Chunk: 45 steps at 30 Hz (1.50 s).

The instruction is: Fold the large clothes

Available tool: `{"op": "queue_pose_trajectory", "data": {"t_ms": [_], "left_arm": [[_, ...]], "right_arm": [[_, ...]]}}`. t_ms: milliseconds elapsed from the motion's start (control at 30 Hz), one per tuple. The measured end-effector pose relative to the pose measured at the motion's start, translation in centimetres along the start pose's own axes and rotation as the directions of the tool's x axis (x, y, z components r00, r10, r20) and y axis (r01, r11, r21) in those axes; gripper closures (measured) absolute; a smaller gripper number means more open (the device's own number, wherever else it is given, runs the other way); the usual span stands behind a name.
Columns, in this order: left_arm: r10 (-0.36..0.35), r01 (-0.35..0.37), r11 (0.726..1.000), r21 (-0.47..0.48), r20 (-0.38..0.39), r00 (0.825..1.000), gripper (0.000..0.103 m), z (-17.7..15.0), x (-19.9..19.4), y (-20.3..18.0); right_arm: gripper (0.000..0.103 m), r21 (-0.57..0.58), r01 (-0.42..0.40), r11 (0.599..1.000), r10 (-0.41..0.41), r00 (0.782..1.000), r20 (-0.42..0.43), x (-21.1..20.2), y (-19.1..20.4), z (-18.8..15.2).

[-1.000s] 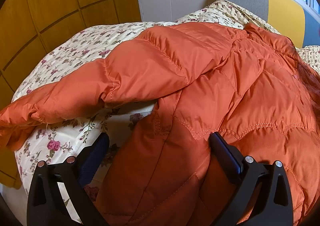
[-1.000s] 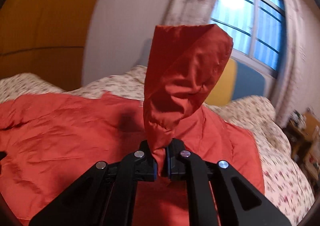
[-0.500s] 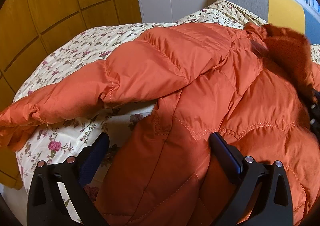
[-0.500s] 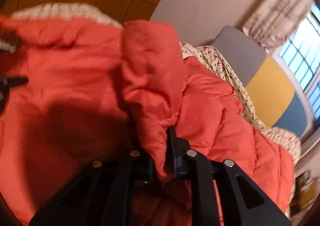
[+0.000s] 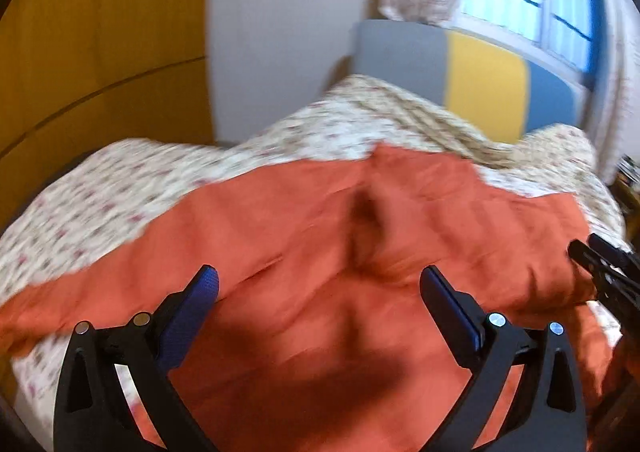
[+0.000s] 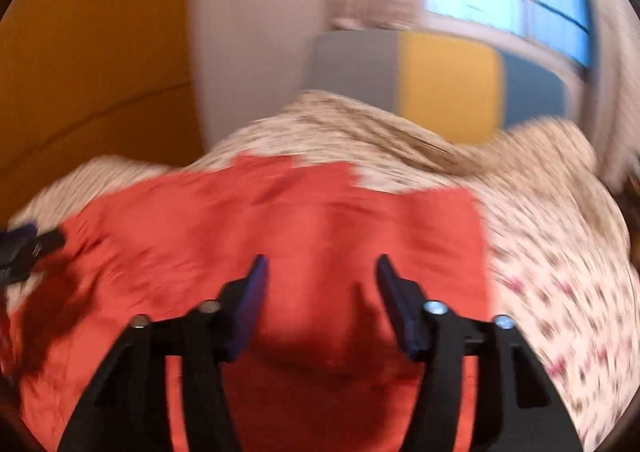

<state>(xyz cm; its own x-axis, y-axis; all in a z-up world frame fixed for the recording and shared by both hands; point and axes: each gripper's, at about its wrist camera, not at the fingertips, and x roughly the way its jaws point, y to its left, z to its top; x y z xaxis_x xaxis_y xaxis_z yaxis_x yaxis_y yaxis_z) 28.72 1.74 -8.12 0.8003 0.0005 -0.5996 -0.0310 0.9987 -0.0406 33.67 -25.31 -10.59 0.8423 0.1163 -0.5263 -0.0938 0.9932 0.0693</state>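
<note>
A: A second ago the right tongs (image 6: 320, 272) were pinching a bunched sleeve of the orange down jacket (image 5: 320, 236) up in the air; now that sleeve is out of their grip and lies across the jacket's body, and their jaws are opening with nothing between them. Both cameras have swung up toward the colour-block headboard (image 5: 472, 92).

B: And the left tongs (image 5: 316, 288)?

A: Spread wide, empty, hovering above the jacket on the side away from the headboard. A second ago they sat low at its side seam.

B: Where's the jacket now?

A: Flat on the floral bedspread (image 5: 120, 192), its collar end toward the headboard. The frames are blurred, so I can't read the seams.

B: So what makes this step go well?

A: I'd guess the other sleeve is next. Let the right jaws finish opening well clear of the fabric so nothing drags. Down is puffy and slippery: pinch the cuff deep, lay it across flat, then press the air out.
</note>
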Motion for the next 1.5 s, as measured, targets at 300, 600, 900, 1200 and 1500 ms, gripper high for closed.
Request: {"op": "queue_pose_trajectory", "data": {"t_ms": [300, 600, 900, 1200, 1500], "left_arm": [[0.050, -0.027, 0.990, 0.138, -0.162, 0.986, 0.018, 0.5, 12.0, -4.2], [0.022, 0.004, 0.994, 0.111, -0.233, 0.972, 0.009, -1.1, 14.0, -3.9], [0.029, -0.005, 0.995, 0.101, -0.240, 0.970, 0.004, -1.2, 14.2, -4.0], [0.023, 0.000, 0.995, 0.095, -0.241, 0.970, 0.003, -1.3, 14.2, -3.9], [-0.051, 0.064, 0.997, 0.043, -0.266, 0.963, 0.003, -1.0, 12.3, -2.4]], "right_arm": [[0.085, 0.092, 0.128, 0.987, -0.122, 0.990, -0.076, 5.3, -5.5, 3.4], [0.094, 0.177, 0.189, 0.966, -0.145, 0.961, -0.236, 12.0, -8.0, -1.3], [0.078, 0.259, 0.127, 0.958, -0.089, 0.984, -0.155, 3.1, -7.5, -2.6], [0.080, 0.194, 0.195, 0.961, -0.143, 0.956, -0.255, 5.2, -6.9, -5.8], [0.077, 0.155, 0.231, 0.961, -0.189, 0.952, -0.242, 4.9, -6.4, -6.0]]}}
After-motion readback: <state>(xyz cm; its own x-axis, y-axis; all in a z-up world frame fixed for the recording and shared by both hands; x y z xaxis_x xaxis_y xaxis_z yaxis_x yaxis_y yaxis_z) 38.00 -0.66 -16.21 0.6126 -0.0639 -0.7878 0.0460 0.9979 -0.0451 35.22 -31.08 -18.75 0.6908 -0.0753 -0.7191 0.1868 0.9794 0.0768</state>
